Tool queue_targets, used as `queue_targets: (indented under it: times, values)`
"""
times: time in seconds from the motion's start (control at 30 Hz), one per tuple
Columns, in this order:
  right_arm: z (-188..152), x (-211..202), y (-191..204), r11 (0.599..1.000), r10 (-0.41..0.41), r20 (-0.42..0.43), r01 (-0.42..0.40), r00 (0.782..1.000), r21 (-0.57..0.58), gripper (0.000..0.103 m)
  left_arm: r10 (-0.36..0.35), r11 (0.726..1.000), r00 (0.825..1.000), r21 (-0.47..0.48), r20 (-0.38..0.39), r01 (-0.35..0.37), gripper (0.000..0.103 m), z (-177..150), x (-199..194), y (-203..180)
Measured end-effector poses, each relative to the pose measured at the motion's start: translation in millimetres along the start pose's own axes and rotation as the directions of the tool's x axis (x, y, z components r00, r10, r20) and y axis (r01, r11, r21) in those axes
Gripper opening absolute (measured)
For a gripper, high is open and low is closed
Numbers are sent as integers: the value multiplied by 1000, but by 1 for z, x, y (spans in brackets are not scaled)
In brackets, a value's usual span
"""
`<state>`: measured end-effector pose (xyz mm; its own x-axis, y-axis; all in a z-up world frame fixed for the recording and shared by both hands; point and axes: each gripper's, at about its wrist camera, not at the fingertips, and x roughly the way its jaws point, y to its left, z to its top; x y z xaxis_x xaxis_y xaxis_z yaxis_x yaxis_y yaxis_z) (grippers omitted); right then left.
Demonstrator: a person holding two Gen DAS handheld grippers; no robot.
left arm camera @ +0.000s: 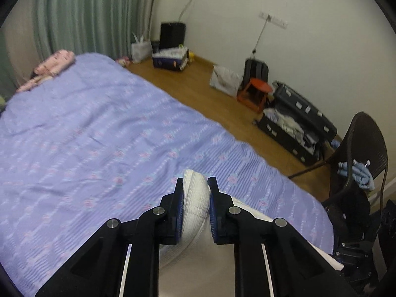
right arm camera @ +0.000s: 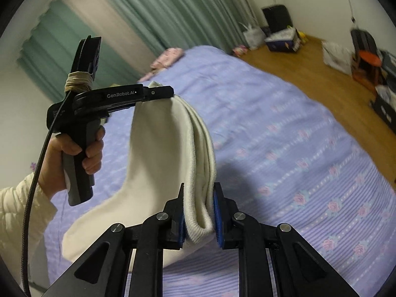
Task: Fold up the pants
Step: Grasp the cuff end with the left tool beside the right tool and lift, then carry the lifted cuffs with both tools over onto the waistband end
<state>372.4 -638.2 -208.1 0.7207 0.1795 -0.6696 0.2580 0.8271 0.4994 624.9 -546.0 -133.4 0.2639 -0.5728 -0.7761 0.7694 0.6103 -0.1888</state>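
A bed (right arm camera: 284,148) under a lilac flowered cover fills most of both views, with wooden floor (left arm camera: 198,91) and an open suitcase (left arm camera: 297,128) toward the upper right. The white pants (right arm camera: 158,153) hang in the air above the cover, at the centre of the right wrist view. The left gripper (right arm camera: 173,92), held by a hand (right arm camera: 74,153) at centre left, pinches one end of their ribbed edge; the right gripper (right arm camera: 199,212), bottom centre, is clamped on the other end.
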Motion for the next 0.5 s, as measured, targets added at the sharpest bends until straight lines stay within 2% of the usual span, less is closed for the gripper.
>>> queue_targets:
  times: [0.23, 0.37, 0.5]
  values:
    - [-11, -41, 95, 992, -2, 61, 10, 998, -125, 19, -4, 1000, 993, 7, 114, 3, 18, -27, -105, 29]
    - [-31, -53, 160, 976, -56, 94, 75, 994, -206, 19, -29, 1000, 988, 4, 153, 28, 18, -54, -159, 61]
    - [-61, -46, 234, 957, -95, 110, 121, 989, -263, 19, -41, 999, 987, 7, 158, 40, 18, -79, -190, 96]
